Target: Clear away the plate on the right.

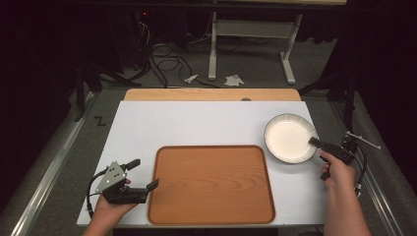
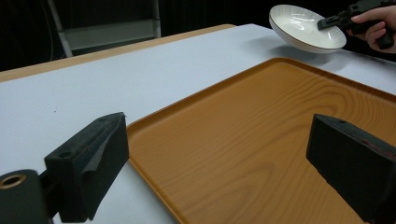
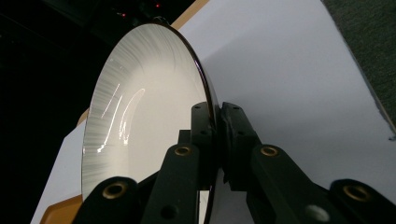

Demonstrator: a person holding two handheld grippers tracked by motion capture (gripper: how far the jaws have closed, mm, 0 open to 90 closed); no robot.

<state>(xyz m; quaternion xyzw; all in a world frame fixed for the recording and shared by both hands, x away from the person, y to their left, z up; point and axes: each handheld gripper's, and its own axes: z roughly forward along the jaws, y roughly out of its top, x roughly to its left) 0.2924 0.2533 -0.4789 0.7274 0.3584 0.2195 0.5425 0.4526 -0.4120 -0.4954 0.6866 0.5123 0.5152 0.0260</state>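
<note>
The right gripper had its two black jaws pinched together on the dark rim of the white plate, one jaw inside the dish and one outside, at the plate's near right edge. In the left gripper view the plate sat tilted and lifted off the white table, its shadow lying on the surface beneath it, beyond the far right corner of the wooden tray. From above, the plate lay at the right of the table, just beside the tray and apart from it.

The left gripper was held at the near left, by the tray's left edge, its jaws wide apart and holding nothing.

The plate looked like glazed ceramic: stiff, likely fairly heavy for a one-sided rim hold, slick under the pads and breakable if it dropped. A grip at a single point on the rim would let it swing or slide, so a deep bite across the rim seemed the safest hold, with the plate carried low over the table.
</note>
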